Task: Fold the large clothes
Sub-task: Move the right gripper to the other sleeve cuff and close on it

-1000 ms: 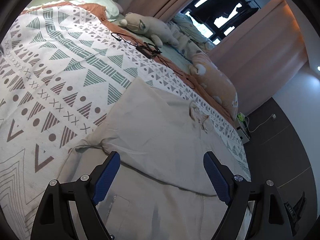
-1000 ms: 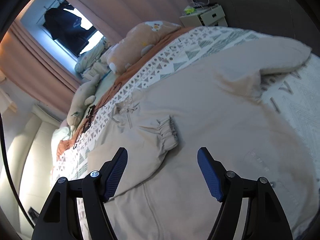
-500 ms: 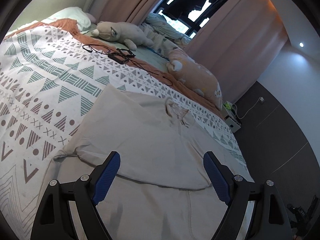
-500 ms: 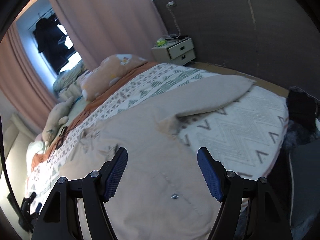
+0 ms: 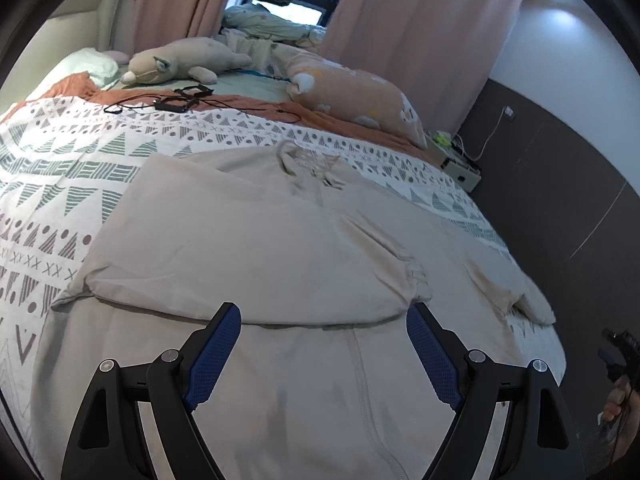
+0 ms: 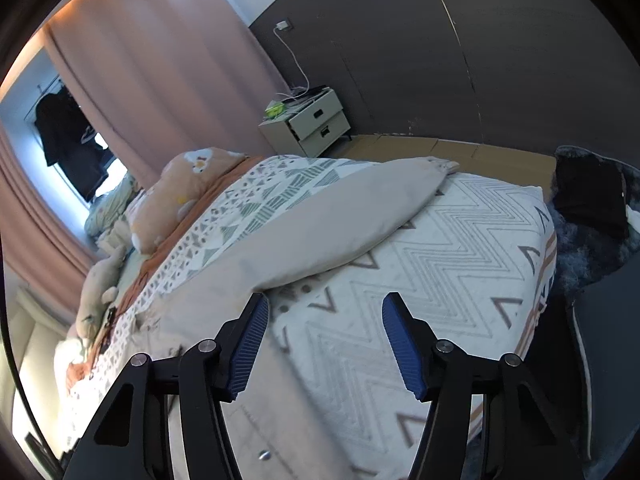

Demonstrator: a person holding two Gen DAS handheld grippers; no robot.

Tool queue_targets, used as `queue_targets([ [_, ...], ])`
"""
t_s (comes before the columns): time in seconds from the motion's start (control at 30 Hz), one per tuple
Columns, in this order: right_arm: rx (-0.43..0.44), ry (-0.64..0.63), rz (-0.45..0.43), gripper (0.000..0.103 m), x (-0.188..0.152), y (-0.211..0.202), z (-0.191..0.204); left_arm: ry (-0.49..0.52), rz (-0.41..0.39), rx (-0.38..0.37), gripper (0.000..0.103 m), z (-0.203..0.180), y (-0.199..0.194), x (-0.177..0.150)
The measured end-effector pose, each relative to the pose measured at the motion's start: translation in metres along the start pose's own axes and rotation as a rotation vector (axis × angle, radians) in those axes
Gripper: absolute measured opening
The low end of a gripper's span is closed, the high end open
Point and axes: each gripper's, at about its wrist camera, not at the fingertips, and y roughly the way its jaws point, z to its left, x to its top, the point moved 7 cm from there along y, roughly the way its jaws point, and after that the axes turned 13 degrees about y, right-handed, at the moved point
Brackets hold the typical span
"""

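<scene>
Both tongs, left (image 5: 323,344) and right (image 6: 325,338), gape empty above beige jacket (image 5: 248,240) on patterned bedspread (image 6: 452,264); pink curtains (image 6: 160,80) behind.

The right hand-held gripper (image 6: 324,344) has swung off the beige jacket (image 6: 320,232) toward its outstretched sleeve and the bed's (image 6: 460,264) corner.
</scene>
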Motion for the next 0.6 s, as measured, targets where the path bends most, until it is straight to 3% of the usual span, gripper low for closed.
queue_targets([
  [0.07,-0.003,0.02,0.011,0.059,0.013,0.016,-0.014,0.027,0.034,0.006,0.085,-0.011,0.012,-0.004],
  [0.2,-0.008,0.042,0.042,0.048,0.035,0.056,-0.034,0.092,0.101,0.018,0.084,-0.035,0.041,-0.004],
  [0.6,-0.047,0.112,0.116,0.047,0.081,0.173,-0.081,0.23,0.243,-0.002,0.079,-0.102,0.134,0.011],
])
